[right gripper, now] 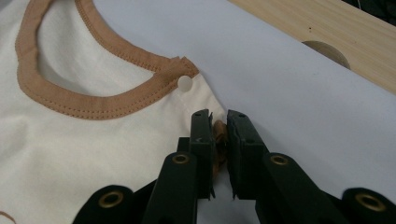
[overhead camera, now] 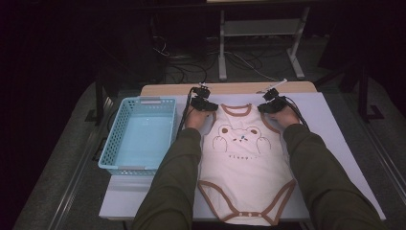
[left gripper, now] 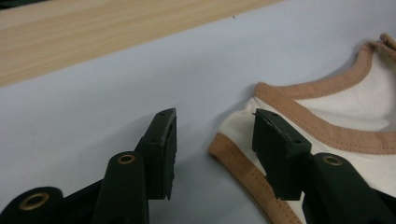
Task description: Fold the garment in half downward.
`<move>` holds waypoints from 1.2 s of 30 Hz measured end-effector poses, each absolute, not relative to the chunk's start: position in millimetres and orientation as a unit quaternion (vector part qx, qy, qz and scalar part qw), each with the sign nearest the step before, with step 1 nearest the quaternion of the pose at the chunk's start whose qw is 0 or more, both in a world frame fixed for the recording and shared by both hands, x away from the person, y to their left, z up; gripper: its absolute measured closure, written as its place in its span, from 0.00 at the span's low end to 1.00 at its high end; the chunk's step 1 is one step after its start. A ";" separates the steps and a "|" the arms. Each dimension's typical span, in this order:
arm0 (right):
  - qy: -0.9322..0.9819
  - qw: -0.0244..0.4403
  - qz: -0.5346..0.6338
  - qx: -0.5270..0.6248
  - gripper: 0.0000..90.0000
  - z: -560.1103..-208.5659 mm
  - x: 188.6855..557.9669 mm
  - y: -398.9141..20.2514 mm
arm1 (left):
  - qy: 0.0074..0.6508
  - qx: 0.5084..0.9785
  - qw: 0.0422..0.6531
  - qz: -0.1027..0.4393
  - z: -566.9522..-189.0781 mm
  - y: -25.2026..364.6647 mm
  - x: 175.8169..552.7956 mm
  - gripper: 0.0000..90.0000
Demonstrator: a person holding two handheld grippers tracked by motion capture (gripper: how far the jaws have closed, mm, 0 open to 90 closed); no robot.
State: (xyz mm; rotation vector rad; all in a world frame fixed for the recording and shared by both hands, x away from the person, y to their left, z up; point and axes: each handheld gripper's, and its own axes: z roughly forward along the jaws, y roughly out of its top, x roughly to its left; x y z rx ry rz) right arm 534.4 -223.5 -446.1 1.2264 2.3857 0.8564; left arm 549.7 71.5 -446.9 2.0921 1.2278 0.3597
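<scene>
A cream baby bodysuit with tan trim and a bear print lies flat on a pale mat, neck away from me. My left gripper is at its left shoulder. In the left gripper view the gripper stands open, the tan shoulder edge of the bodysuit lying between the jaws, one pad over the cloth. My right gripper is at the right shoulder. In the right gripper view that gripper is shut on a pinch of the tan edge of the bodysuit, just below a white snap button.
A light blue plastic basket stands to the left of the mat, close to my left forearm. The wooden table edge runs just beyond both grippers. Cables and a metal stand lie on the dark floor behind.
</scene>
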 end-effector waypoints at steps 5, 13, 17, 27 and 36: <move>0.837 0.167 0.296 0.428 0.89 -445.8 534.0 -222.2 | 0.467 0.805 0.330 0.154 -447.5 68.2 547.8 0.61; 0.829 0.155 0.304 0.443 0.89 -446.2 534.7 -224.4 | 0.449 0.816 0.332 0.152 -447.6 63.9 544.2 0.89; 0.831 0.161 0.299 0.440 0.90 -445.6 534.3 -222.7 | 0.446 0.818 0.331 0.151 -446.9 62.9 543.4 0.96; 0.820 0.157 0.319 0.449 0.91 -438.5 533.5 -226.2 | 0.448 0.805 0.359 0.153 -429.7 65.1 541.0 0.96; 0.808 0.169 0.345 0.446 0.91 -420.3 532.4 -230.1 | 0.439 0.796 0.382 0.166 -407.6 67.1 539.6 0.96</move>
